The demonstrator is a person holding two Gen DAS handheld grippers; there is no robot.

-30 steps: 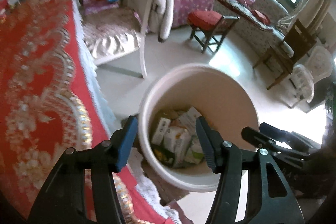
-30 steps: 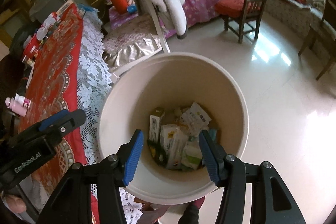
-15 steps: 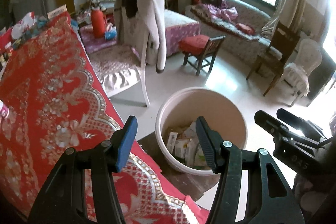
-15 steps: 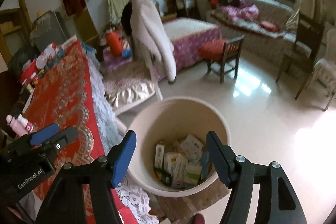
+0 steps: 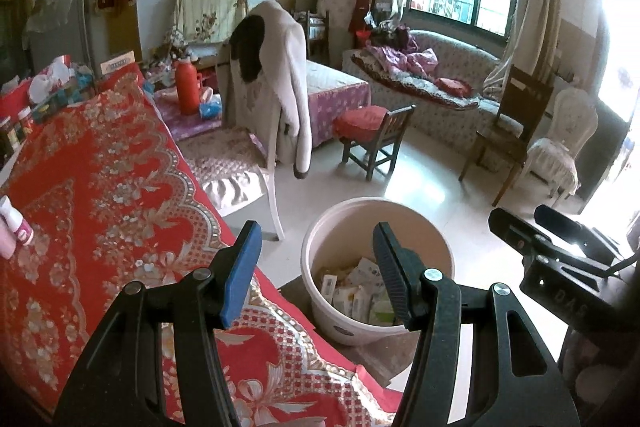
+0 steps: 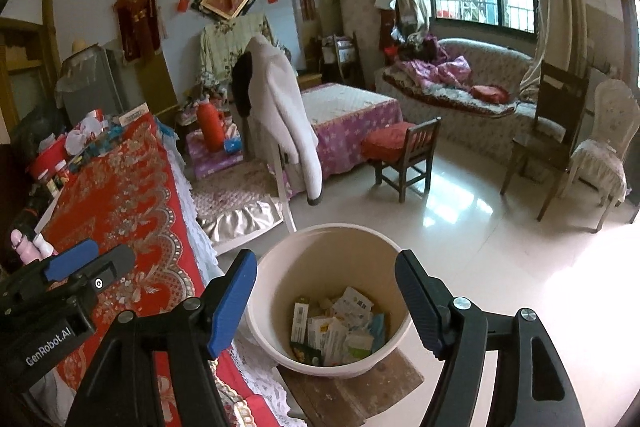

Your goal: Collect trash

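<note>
Evidently the bucket [image 6: 328, 307], low in the frame's centre beside the red tablecloth [image 5: 100, 187], sits there to catch trash, its cartons [image 6: 336, 327] piled inside, while the left gripper [image 5: 316, 267] stands half open and empty and the right gripper [image 6: 324, 303], also empty, is opening.

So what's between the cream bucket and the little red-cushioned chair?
Only bare, shiny tiled floor between bucket and chair, seen in the right wrist view.
</note>
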